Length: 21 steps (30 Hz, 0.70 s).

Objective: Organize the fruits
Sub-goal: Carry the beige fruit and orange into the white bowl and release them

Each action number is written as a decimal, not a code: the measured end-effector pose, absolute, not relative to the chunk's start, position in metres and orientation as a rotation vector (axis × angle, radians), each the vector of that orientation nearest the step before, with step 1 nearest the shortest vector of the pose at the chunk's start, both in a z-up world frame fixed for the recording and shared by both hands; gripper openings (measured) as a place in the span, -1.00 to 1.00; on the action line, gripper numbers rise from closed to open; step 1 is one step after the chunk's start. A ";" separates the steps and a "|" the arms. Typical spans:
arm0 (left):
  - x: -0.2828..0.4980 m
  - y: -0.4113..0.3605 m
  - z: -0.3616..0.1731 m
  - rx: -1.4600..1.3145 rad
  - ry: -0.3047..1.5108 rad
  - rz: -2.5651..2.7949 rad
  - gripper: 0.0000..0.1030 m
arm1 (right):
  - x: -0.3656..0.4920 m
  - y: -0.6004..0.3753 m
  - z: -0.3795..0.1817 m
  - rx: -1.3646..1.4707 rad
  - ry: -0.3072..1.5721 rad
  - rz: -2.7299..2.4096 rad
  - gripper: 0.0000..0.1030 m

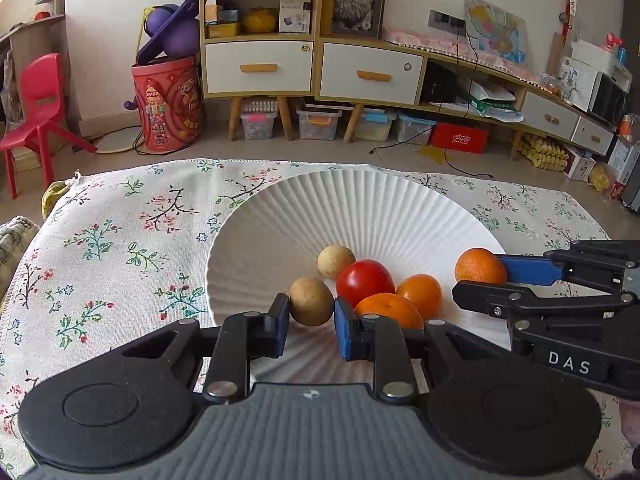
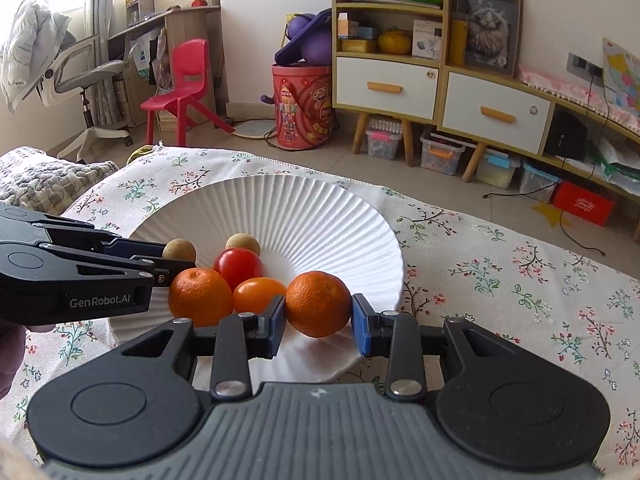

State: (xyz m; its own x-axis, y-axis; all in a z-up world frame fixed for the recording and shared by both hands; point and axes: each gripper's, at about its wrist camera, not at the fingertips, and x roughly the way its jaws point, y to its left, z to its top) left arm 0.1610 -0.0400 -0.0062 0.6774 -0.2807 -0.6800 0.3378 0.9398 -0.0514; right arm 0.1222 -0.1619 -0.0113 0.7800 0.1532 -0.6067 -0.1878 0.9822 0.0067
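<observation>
Nearest item, left wrist view: left gripper (image 1: 311, 330), fingers apart, bracketing a brown longan-like fruit (image 1: 311, 301) that sits on the near rim of the white fluted plate (image 1: 360, 208); the right pad appears close to the fruit, the left pad slightly off it, and contact cannot be confirmed. Nearest item, right wrist view: right gripper (image 2: 319, 326), fingers apart, flanking a mandarin (image 2: 318, 303) at the plate's (image 2: 304, 208) near-right rim; both pads look just beside the skin, firm grip not confirmed. Both fruits are round, no long axis; each lies straight ahead between its own fingers, so the coming move likely turns on closing or releasing in place. Remaining contents of plate: second brown fruit (image 1: 336, 261), red tomato (image 1: 365, 282), orange tomato (image 1: 420, 294), second mandarin (image 1: 390, 310), clustered touching one another at the centre. The second mandarin and red tomato crowd the left gripper's right finger; the orange tomato sits just beside the right gripper's left finger. Support: floral cloth (image 1: 120, 248) covering the counter. Beyond: cabinet, red chair, red barrel.
</observation>
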 end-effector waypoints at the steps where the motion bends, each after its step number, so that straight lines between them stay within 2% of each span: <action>1: 0.163 -0.039 -0.006 0.075 0.750 -0.348 -0.84 | 0.122 -0.162 -0.011 -0.054 0.650 0.185 -0.37; 11: 0.153 -0.037 0.003 0.061 0.737 -0.328 -0.72 | 0.113 -0.168 0.000 -0.002 0.631 0.174 -0.08; 21: 0.124 -0.027 0.019 0.037 0.723 -0.316 -0.31 | 0.091 -0.169 0.011 0.030 0.627 0.165 0.24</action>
State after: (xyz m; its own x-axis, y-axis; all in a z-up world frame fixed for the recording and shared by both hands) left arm 0.1236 -0.0274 0.0193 0.7043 -0.2714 -0.6559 0.2971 0.9519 -0.0749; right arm 0.0912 -0.1693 0.0105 0.7972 0.1629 -0.5814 -0.1447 0.9864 0.0780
